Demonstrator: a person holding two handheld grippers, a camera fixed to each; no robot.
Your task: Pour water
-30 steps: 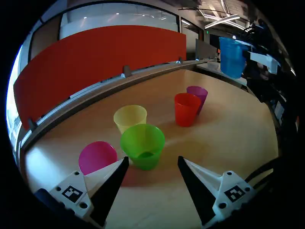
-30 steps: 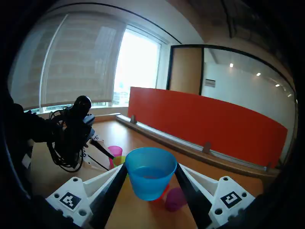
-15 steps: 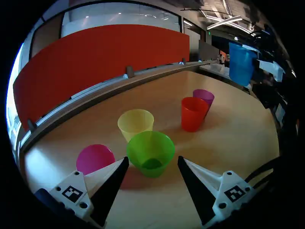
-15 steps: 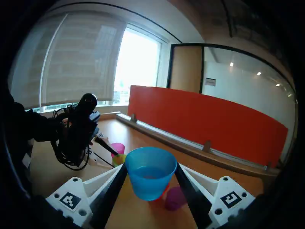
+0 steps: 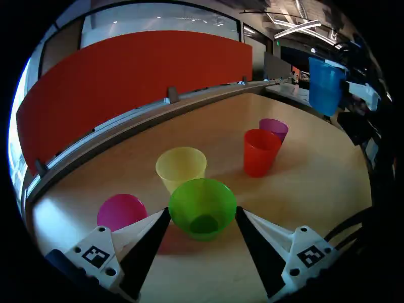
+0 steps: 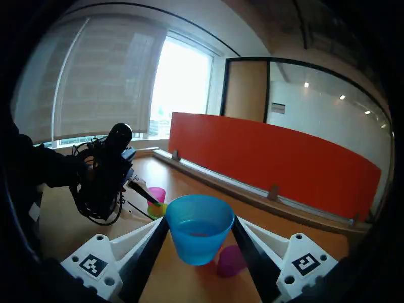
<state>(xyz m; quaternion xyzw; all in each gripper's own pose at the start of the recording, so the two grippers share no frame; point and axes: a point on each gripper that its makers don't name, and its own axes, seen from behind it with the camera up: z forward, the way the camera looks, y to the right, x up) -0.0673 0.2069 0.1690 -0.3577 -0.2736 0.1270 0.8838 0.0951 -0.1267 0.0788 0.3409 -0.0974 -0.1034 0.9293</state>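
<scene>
Blue translucent plastic cup point(image 6: 199, 245), likely light but sloshy, is clamped mid-wall in right gripper point(image 6: 199, 223); left gripper point(image 5: 202, 211) gapes around green plastic cup point(image 5: 202, 199).

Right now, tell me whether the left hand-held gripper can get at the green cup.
Probably yes: the green cup stands between the open fingers of the left hand-held gripper, with nothing blocking it.

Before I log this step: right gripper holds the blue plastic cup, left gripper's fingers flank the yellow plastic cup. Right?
No: left gripper view shows the left gripper flanking the green plastic cup. The right gripper holds the blue plastic cup.
</scene>
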